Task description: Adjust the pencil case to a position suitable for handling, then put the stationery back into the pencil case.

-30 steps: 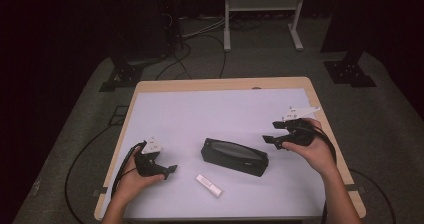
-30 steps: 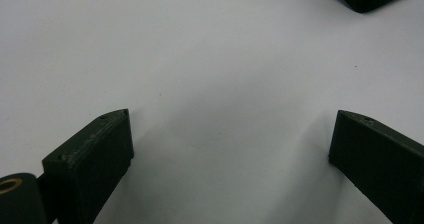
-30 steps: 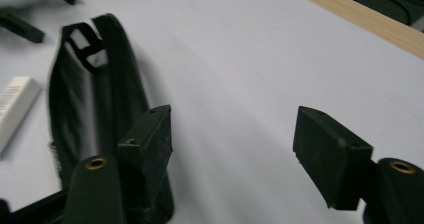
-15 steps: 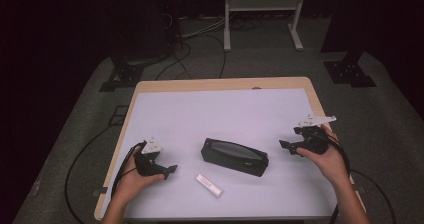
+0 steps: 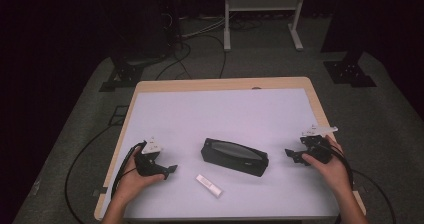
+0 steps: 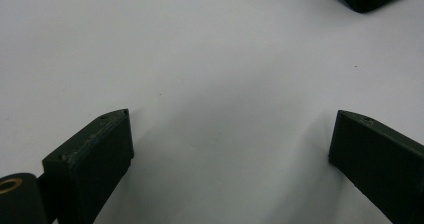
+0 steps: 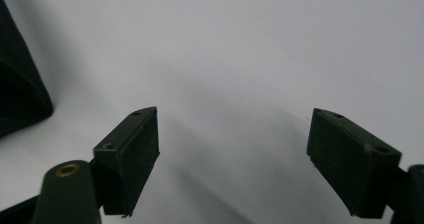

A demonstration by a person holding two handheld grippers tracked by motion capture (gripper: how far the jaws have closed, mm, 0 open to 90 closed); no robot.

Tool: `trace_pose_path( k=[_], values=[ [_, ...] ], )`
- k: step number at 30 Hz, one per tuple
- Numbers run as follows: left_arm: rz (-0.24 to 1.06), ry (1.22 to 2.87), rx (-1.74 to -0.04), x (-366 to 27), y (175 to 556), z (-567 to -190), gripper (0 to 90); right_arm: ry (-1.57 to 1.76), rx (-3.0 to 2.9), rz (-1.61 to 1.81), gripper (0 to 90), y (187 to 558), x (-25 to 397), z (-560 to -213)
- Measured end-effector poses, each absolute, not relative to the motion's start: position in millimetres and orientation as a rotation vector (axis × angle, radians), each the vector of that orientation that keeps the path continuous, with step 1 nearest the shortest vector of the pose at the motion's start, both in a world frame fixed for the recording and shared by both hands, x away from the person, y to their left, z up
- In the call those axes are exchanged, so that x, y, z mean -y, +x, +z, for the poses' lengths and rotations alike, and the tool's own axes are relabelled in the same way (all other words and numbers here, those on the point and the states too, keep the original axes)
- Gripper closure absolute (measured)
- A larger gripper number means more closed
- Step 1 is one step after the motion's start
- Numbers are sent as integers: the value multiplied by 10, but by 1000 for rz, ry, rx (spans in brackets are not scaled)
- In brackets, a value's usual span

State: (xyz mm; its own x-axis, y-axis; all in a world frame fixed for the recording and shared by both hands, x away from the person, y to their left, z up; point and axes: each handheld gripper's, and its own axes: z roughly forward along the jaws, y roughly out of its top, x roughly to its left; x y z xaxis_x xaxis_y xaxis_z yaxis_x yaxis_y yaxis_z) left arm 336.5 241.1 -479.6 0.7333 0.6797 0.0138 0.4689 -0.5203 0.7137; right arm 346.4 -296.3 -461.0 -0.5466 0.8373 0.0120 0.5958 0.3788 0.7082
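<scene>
Left hand-held gripper [image 5: 167, 170]: jaws wide apart, nothing between them, low over the worktop [image 5: 225, 114]. Right hand-held gripper [image 5: 291, 155]: jaws likewise apart and empty. Black zipped pouch [image 5: 234, 156] lies between both; small white stick [image 5: 208, 185] lies just in front of it

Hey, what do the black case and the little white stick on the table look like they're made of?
The black case looks like matte fabric or soft synthetic, with rounded edges and a dull sheen on top; it is hard to tell for sure. The white stick looks like smooth plastic, pale and straight-edged, though too small to be certain.
</scene>
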Motion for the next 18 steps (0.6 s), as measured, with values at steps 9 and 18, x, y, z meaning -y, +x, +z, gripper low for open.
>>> trace_pose_path(
  k=[9, 18],
  values=[
    [384, 2219, -861, -2410, 3363, -4794, 34, 1288, -2301, 918, 199, 3485, 2948, -4744],
    [394, 2217, -860, -2404, 3341, -4780, 56, 1262, -2262, 977, 117, 3439, 2932, -4828]
  ],
)
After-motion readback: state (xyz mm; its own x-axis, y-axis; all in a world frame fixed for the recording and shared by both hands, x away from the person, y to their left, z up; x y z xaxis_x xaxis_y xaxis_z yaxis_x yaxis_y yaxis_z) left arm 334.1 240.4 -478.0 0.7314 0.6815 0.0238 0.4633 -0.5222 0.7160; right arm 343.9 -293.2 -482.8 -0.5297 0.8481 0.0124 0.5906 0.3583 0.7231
